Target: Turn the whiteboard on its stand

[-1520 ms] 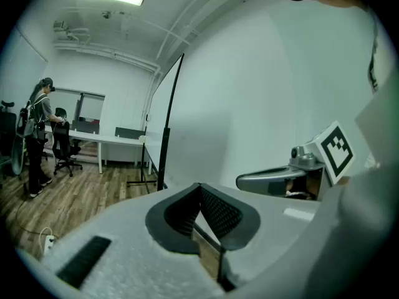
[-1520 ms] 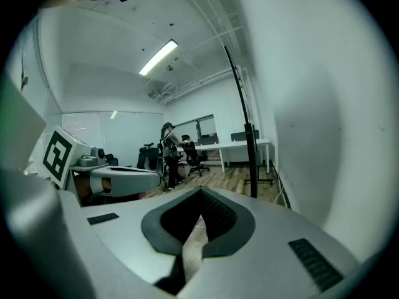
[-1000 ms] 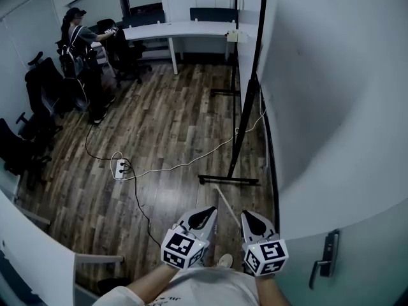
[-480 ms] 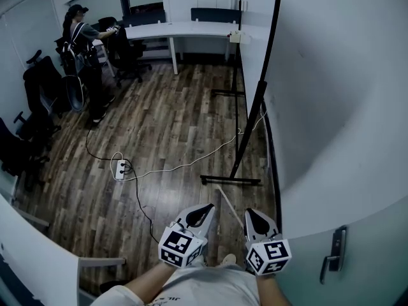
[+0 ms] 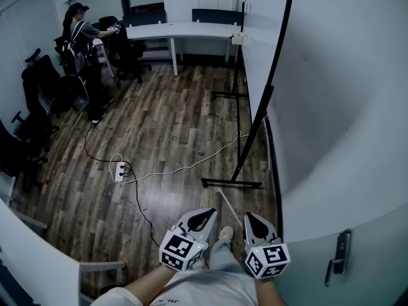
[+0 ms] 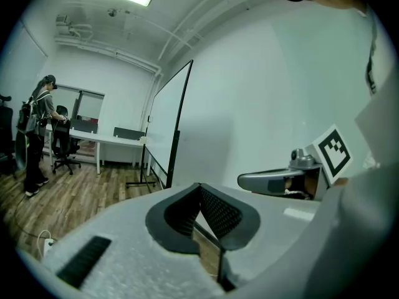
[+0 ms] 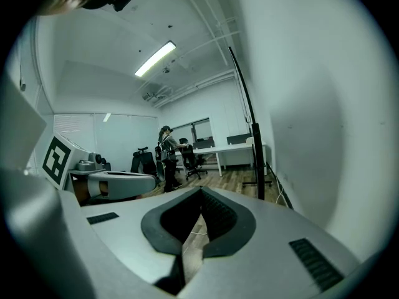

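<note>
The whiteboard (image 5: pixel 262 43) stands on its black stand (image 5: pixel 253 132) along the right wall, its foot bar (image 5: pixel 231 183) on the wood floor ahead of me. In the left gripper view the whiteboard (image 6: pixel 164 126) is ahead to the left. In the right gripper view its black frame edge (image 7: pixel 250 136) rises on the right. Both grippers are held low against my body, well short of the stand. The left gripper (image 5: pixel 207 214) is shut and holds nothing, its tips met (image 6: pixel 199 189). The right gripper (image 5: pixel 250 218) is also shut and holds nothing (image 7: pixel 201 190).
A power strip (image 5: pixel 120 168) with cables lies on the floor to the left. A person (image 5: pixel 80 40) stands by the white desk (image 5: pixel 175 30) at the back, with office chairs (image 5: pixel 38 88) along the left. A door handle (image 5: pixel 338 254) is at the lower right.
The view has crept forward, and the whiteboard's frame edge now sits further right in the picture. A shoe has stepped out between the grippers. Both grippers stay shut.
</note>
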Demonstrator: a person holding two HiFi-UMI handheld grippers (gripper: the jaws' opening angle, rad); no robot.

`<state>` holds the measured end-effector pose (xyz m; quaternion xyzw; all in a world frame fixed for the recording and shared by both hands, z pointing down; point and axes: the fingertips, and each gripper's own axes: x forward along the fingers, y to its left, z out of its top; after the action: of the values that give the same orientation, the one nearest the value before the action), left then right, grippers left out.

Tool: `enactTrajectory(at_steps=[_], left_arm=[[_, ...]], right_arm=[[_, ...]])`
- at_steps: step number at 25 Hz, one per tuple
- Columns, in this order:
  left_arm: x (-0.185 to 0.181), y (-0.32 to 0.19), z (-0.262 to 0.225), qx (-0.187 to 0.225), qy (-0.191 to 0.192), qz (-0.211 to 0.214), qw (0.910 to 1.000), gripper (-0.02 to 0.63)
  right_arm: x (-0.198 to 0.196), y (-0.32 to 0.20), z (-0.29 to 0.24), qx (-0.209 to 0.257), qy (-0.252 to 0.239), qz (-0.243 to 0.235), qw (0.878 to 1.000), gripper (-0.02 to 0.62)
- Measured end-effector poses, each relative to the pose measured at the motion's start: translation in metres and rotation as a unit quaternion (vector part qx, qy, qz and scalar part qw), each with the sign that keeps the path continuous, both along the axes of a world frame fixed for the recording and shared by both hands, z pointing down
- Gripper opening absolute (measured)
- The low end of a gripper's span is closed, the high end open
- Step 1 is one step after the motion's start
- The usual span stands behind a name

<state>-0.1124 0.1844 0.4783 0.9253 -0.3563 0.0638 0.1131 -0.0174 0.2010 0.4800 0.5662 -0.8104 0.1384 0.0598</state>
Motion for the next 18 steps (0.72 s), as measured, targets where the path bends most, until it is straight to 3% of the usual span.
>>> enactTrajectory(at_steps=[8,18], left_arm=[[0.009,-0.049,0.005,-0.004,-0.002,-0.005,1.0000,0.011],[0.040,-0.156,-0.003,0.005,-0.002,-0.022,0.9997,0.011]], right_arm=[[0.007,-0.050,0.009,-0.006,-0.006,-0.006,1.000,0.006],[0.039,-0.161,-0.005,0.011,0.003,-0.020,1.000,0.006]])
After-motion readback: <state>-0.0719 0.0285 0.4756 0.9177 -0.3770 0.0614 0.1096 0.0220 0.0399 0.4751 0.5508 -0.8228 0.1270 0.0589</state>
